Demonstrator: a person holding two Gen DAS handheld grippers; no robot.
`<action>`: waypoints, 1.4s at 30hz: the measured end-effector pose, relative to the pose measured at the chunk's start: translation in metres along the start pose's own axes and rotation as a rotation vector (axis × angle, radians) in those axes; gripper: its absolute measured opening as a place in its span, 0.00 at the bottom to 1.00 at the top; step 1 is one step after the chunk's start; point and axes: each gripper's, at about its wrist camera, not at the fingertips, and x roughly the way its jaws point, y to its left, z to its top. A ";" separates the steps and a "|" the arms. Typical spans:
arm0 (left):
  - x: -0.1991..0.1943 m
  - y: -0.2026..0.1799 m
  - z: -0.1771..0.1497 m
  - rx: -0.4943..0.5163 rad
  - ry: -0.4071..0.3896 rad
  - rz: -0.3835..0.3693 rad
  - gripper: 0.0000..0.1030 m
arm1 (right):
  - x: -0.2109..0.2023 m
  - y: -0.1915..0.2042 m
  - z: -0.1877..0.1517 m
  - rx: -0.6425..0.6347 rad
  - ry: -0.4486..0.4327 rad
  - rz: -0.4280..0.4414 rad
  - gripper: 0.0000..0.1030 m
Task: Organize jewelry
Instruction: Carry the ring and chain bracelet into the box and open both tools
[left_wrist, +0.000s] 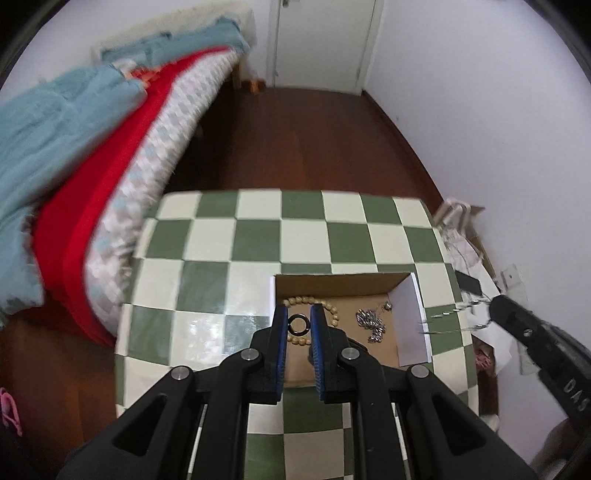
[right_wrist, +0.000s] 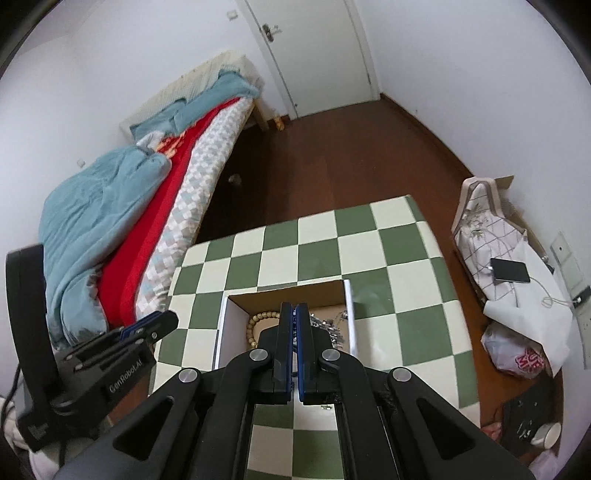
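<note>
An open cardboard box (left_wrist: 343, 284) (right_wrist: 236, 328) sits on a green and white checked table (left_wrist: 258, 236) (right_wrist: 369, 258). Inside lie a wooden bead bracelet (left_wrist: 332, 314) (right_wrist: 255, 325) and a heap of silver chains (left_wrist: 373, 321) (right_wrist: 328, 325). Above the box, my left gripper (left_wrist: 298, 314) (right_wrist: 168, 319) is shut on a small black ring (left_wrist: 298, 324), held between its blue pads. My right gripper (right_wrist: 295, 308) (left_wrist: 493, 304) is shut, pads together. In the left wrist view a thin silver chain (left_wrist: 450, 317) trails blurred from its tip over the box's right flap.
A bed with a blue blanket (left_wrist: 74, 147) (right_wrist: 103, 221) and a red sheet runs along the table's left side. A white door (right_wrist: 314, 55) stands beyond dark wooden floor. Right of the table lie a phone (right_wrist: 509, 271), a white cloth and a plastic bag (right_wrist: 517, 354).
</note>
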 end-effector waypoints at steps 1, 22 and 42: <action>0.009 0.002 0.002 -0.004 0.026 -0.007 0.09 | 0.007 0.000 0.001 -0.003 0.015 -0.001 0.01; 0.070 0.022 0.013 -0.088 0.205 -0.050 0.77 | 0.104 -0.029 0.000 0.039 0.305 -0.012 0.04; 0.025 0.028 -0.019 -0.006 -0.019 0.288 1.00 | 0.091 -0.006 -0.031 -0.135 0.258 -0.289 1.00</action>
